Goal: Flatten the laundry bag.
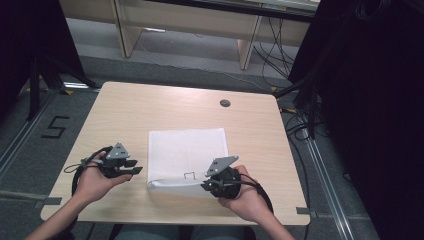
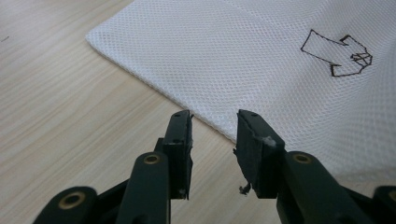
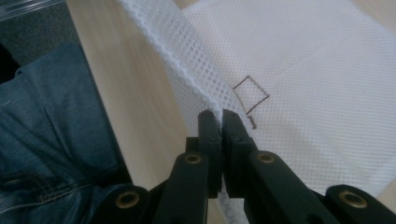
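Now the white square mesh cloth (image 1: 187,150) lies flat mid-table on the pale wooden table (image 1: 125,107). At its near edge the right gripper (image 1: 209,186), palm cupped beneath, pinches the lifted hem; left of the cloth, the left gripper (image 1: 136,167) points level at it, jaws spread and empty.

So the mesh cloth (image 1: 187,152) lies flat around the middle of the tabletop (image 1: 125,110), a bit toward the person's side, with its near edge lifted up off the wood on the right. The left gripper (image 1: 134,167) sits just left of the cloth's near-left corner, and the right gripper (image 1: 206,185) is at the near-right edge with the cloth's hem between its jaws. Behind the cloth, toward the far right, there's a cable hole (image 1: 225,103) in the tabletop.
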The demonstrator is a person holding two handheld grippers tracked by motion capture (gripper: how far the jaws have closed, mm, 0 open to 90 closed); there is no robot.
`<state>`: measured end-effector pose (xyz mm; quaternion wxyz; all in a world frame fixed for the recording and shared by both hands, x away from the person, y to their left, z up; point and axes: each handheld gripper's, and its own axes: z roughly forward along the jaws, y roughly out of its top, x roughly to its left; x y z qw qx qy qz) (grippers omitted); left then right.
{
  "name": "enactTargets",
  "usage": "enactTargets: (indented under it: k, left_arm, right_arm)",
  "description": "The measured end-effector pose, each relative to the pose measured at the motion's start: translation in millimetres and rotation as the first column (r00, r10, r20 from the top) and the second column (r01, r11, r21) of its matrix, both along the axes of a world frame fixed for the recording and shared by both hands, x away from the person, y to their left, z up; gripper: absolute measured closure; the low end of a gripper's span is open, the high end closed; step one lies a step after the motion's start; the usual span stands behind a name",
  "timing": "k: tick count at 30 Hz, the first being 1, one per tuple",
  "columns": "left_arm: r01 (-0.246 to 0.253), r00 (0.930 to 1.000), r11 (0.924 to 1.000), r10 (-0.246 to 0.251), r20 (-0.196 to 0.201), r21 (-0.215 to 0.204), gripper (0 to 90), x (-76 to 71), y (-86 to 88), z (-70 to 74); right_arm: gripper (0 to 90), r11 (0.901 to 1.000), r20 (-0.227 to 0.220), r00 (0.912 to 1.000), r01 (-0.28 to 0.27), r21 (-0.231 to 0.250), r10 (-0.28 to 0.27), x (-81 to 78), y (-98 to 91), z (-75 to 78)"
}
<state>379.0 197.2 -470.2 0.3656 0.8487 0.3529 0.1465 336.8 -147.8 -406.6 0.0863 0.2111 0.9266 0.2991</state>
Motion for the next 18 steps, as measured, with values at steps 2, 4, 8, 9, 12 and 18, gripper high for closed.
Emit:
enactTargets:
  k: [2, 4, 8, 9, 12, 18]
  left_arm:
    - [0.004, 0.9999, 0.9999, -0.005, 0.013, 0.010, 64.8, 0.5, -0.6, -0.2]
    - [0.002, 1.0000, 1.0000, -0.002, 0.000, -0.007, 64.5, -0.5, -2.4, -0.9]
    - [0.016, 0.9999, 0.9999, -0.016, -0.001, 0.002, 64.1, -0.4, -3.8, -0.9]
    - [0.017, 0.9999, 0.9999, -0.017, 0.001, 0.001, 63.9, -0.4, -4.8, -1.1]
    - [0.034, 0.9994, 0.9993, -0.034, 0.010, 0.012, 63.6, -0.2, -7.3, -0.9]
    - [0.045, 0.9990, 0.9990, -0.046, -0.002, -0.004, 62.6, -2.3, -14.0, -2.8]
  right_arm:
    - [88.9, 0.9999, -0.028, 0.9996, 0.008, -0.009, -0.008, -3.2, 0.6, -3.8]
    - [88.8, 0.9995, -0.045, 0.9989, -0.016, -0.027, 0.014, -3.2, 0.3, -7.2]
    - [88.8, 0.9989, -0.082, 0.9966, -0.012, -0.046, 0.008, -4.4, 1.4, -16.1]
    - [88.7, 0.9979, -0.112, 0.9936, -0.026, -0.059, 0.019, -5.1, 2.9, -22.9]
    - [88.5, 0.9968, -0.144, 0.9895, -0.024, -0.076, 0.012, -7.2, 5.0, -32.1]
    - [88.2, 0.9945, -0.207, 0.9782, -0.038, -0.098, 0.017, -8.7, 7.1, -45.4]
